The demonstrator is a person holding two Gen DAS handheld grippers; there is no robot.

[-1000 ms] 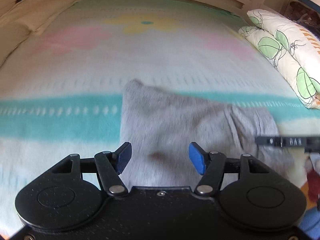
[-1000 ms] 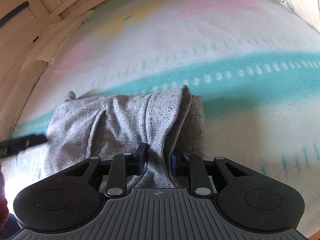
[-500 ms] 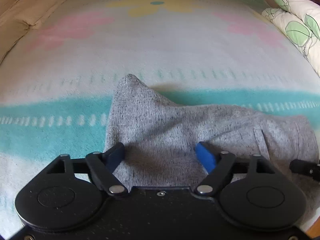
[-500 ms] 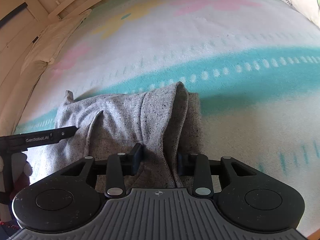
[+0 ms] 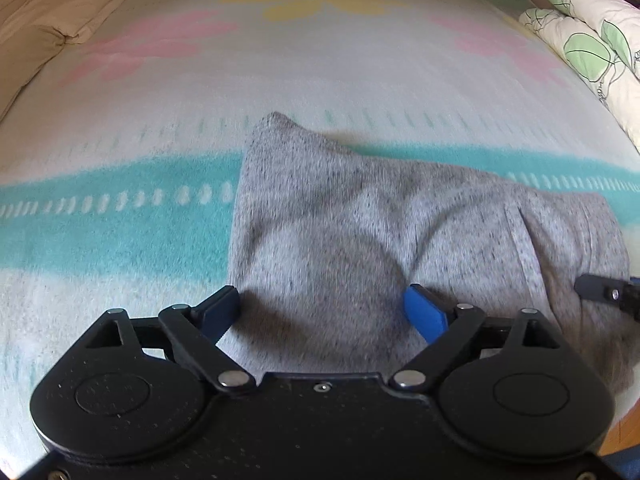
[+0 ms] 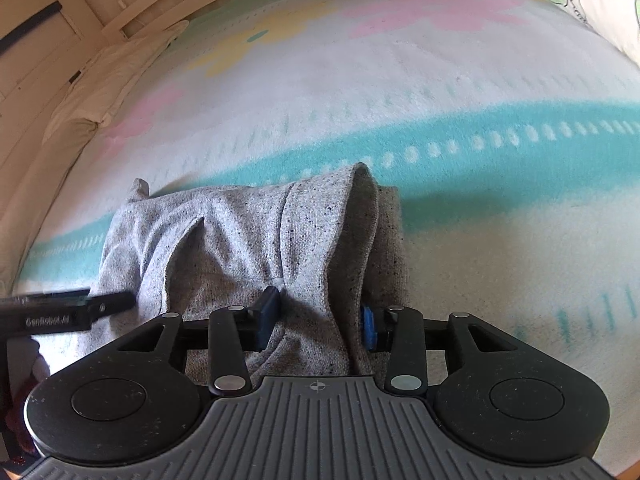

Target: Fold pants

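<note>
The grey speckled pants [image 5: 360, 220] lie folded in a compact bundle on the bed blanket [image 5: 280, 80]. My left gripper [image 5: 322, 310] is open, its blue-padded fingers spread wide over the near left part of the pants. The pants also show in the right wrist view [image 6: 248, 232]. My right gripper [image 6: 320, 320] is partly open, with a raised fold of the pants' right edge lying loosely between its fingers. The left gripper's tip [image 6: 80, 308] shows at the far left of the right wrist view.
The blanket is white with a teal stripe [image 6: 520, 128], pink patches and a yellow flower [image 5: 320, 0]. Leaf-print pillows [image 5: 588, 36] lie at the right. A beige pillow [image 5: 52, 12] and a wooden bed frame [image 6: 120, 8] are at the far left.
My left gripper moved lower over the pants and opened wider. My right gripper opened from a pinch on the raised fold, which now sits loosely between the fingers.
</note>
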